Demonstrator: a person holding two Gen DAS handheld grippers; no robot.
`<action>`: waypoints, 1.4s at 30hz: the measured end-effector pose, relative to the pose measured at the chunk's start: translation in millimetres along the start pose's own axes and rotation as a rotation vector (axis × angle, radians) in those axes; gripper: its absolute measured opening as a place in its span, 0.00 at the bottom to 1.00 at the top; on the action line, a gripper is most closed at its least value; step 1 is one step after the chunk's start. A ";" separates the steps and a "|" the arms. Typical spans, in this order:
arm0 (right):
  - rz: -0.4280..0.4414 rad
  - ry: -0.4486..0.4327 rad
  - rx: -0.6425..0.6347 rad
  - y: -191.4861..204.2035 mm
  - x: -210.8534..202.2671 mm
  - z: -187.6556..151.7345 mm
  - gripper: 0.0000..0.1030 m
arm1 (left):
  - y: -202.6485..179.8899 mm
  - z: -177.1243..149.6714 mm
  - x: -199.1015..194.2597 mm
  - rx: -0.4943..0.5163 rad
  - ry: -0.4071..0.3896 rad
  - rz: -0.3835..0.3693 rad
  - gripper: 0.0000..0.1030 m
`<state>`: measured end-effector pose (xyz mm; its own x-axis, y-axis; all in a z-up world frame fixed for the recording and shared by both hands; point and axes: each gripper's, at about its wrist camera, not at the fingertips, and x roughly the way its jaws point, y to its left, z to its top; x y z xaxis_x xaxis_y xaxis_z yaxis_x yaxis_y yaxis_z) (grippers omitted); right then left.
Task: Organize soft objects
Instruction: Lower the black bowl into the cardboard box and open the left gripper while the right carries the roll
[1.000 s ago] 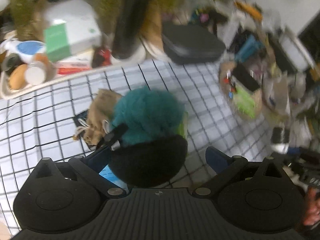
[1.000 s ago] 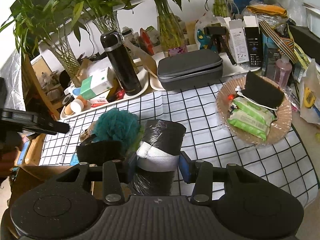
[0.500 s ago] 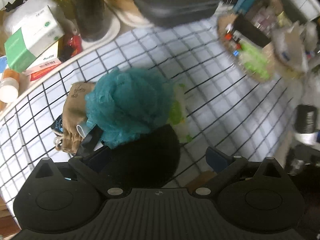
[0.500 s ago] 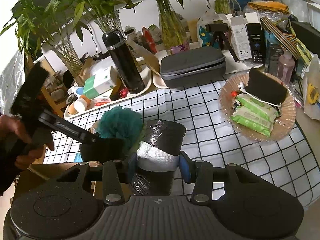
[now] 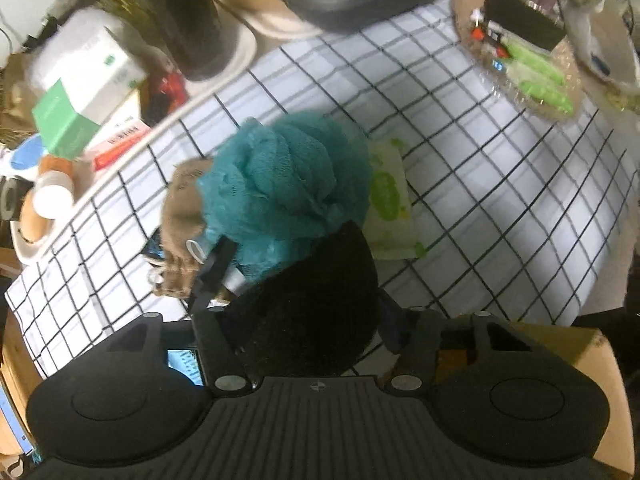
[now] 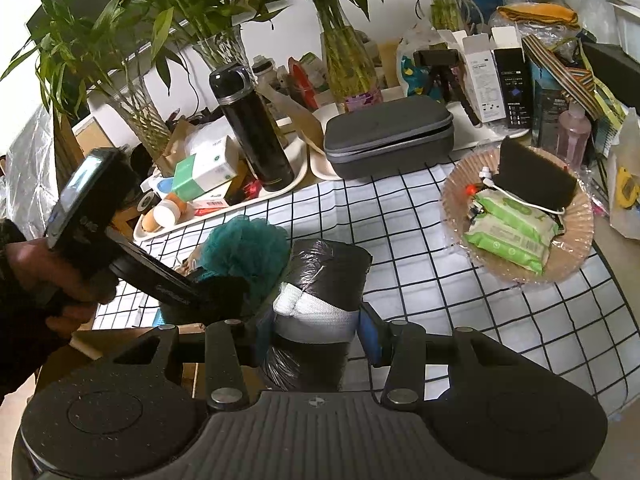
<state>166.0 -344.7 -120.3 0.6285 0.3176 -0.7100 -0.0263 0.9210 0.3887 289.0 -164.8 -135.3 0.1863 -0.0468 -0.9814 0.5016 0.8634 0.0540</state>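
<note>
Black fuzzy pad: a round, dark, plush pad [image 5: 308,300], nearest the left gripper [image 5: 304,320], whose jaws close on its two sides; it sits at the near edge of the checked cloth [image 5: 500,208].
Handling: likely light and squashy; a grip across the middle should hold, since the pile could slip at the rim.
Black bag roll: a roll of black plastic bags with a white band [image 6: 320,300], clenched at the band by the right gripper [image 6: 316,328], just beside the pad.
Teal puff: a teal mesh bath puff [image 5: 284,188], touching the pad's far side.
Tan pouch: a tan cloth pouch [image 5: 180,208], left of the puff.
Wipes pack: a green-and-white soft pack [image 5: 390,200], right of the puff.
Woven plate: a woven plate [image 6: 576,256] of similar packs, well beyond the pad, far right.
</note>
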 end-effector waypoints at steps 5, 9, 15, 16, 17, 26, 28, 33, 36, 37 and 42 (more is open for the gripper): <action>0.000 -0.019 -0.003 2.4 -9.3 1.7 0.46 | 9.0 -11.4 -29.4 -0.039 -0.096 -0.018 0.53; 0.002 -0.041 -0.014 7.7 -21.0 4.9 0.46 | 18.3 -25.3 -58.3 -0.074 -0.196 -0.050 0.52; 0.022 -0.074 -0.038 20.5 -41.4 10.6 0.46 | 31.2 -55.8 -104.9 -0.129 -0.374 -0.132 0.52; 0.027 -0.077 -0.044 22.9 -44.2 11.2 0.46 | 31.6 -60.6 -110.6 -0.133 -0.395 -0.142 0.52; 0.032 -0.079 -0.052 26.3 -47.4 11.6 0.46 | 31.7 -65.1 -116.0 -0.135 -0.416 -0.150 0.52; 0.074 -0.091 -0.115 55.2 -65.0 10.4 0.46 | 33.0 -122.8 -170.2 -0.155 -0.597 -0.186 0.52; 0.080 -0.094 -0.128 61.7 -68.7 10.0 0.46 | 29.3 -135.6 -179.2 -0.151 -0.619 -0.193 0.52; 0.101 -0.093 -0.151 73.7 -74.2 6.8 0.46 | 18.4 -164.5 -189.4 -0.140 -0.642 -0.211 0.52; 0.111 -0.085 -0.156 78.6 -74.5 4.3 0.46 | 15.8 -179.3 -191.2 -0.139 -0.643 -0.222 0.52; 0.113 -0.080 -0.159 80.5 -74.6 3.2 0.46 | 15.4 -183.0 -191.6 -0.139 -0.641 -0.228 0.52; 0.123 -0.065 -0.174 88.0 -75.2 -0.7 0.46 | 6.2 -202.8 -189.2 -0.112 -0.621 -0.242 0.52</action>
<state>115.9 -287.4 -33.0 0.6612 0.4202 -0.6215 -0.2361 0.9029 0.3592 85.6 -48.7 13.3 0.5473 -0.4965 -0.6737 0.5057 0.8376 -0.2065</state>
